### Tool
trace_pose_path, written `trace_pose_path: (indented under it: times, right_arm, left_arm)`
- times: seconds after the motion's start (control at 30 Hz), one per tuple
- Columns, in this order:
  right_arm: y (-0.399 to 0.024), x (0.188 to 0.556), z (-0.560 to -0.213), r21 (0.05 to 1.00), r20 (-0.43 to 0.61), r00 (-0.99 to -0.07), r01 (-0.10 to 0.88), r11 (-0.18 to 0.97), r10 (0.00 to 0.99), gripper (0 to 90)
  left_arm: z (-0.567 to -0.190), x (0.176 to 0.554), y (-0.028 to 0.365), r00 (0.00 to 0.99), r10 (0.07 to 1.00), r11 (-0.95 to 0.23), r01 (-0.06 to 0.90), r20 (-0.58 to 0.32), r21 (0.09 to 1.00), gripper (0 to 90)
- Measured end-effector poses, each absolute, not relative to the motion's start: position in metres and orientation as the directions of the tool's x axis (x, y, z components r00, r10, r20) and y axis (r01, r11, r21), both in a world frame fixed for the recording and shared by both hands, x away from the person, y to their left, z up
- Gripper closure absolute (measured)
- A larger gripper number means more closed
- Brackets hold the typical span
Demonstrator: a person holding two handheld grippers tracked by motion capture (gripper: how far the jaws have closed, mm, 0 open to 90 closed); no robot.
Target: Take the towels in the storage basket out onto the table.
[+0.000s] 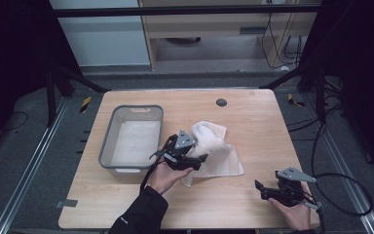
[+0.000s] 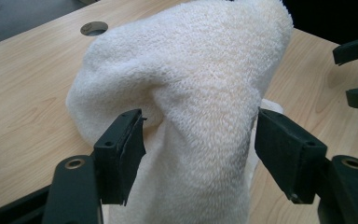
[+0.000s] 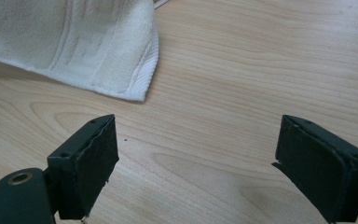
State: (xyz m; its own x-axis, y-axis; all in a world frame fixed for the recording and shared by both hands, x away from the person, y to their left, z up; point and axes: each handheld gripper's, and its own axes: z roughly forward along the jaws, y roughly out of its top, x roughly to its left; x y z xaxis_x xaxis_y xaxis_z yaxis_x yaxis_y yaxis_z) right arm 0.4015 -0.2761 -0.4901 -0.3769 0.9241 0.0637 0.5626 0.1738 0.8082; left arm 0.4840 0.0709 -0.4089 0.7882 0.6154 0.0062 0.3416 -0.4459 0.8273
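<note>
A white terry towel lies bunched on the wooden table, right of a grey basin. My left gripper is at the towel's left edge. In the left gripper view its jaws press both sides of a thick raised fold of the towel, and the left gripper is shut on it. My right gripper rests near the table's front right, open and holding nothing. In the right gripper view, bare wood lies between the jaws of the right gripper, and a towel corner lies ahead to the left.
A grey plastic basin stands at the table's left with a white cloth flat inside. A round cable hole sits near the table's far edge. Cables trail off the right side. The right gripper is visible farther off.
</note>
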Motion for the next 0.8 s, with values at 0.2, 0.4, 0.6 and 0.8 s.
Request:
trace_pose_path:
  times: [0.2,0.4,0.6,0.8]
  right_arm:
    - [-0.277,0.402,-0.491,0.81,0.057,-0.377,0.558,0.178,0.925,12.8]
    - [-0.277,0.402,-0.491,0.811,0.058,-0.375,0.559,0.175,0.925,12.6]
    - [-0.277,0.401,-0.491,0.813,0.054,-0.375,0.555,0.177,0.926,12.3]
    - [-0.277,0.401,-0.491,0.812,0.054,-0.374,0.556,0.178,0.926,11.9]
  left_arm:
    - [-0.402,0.477,0.082,0.79,0.613,-0.455,0.329,0.023,0.827,31.0]
    - [-0.397,0.47,0.097,0.783,0.622,-0.445,0.333,0.019,0.832,28.9]
    - [-0.395,0.461,0.117,0.768,0.64,-0.439,0.334,0.03,0.834,28.1]
    - [-0.397,0.454,0.136,0.75,0.661,-0.416,0.346,0.018,0.841,27.7]
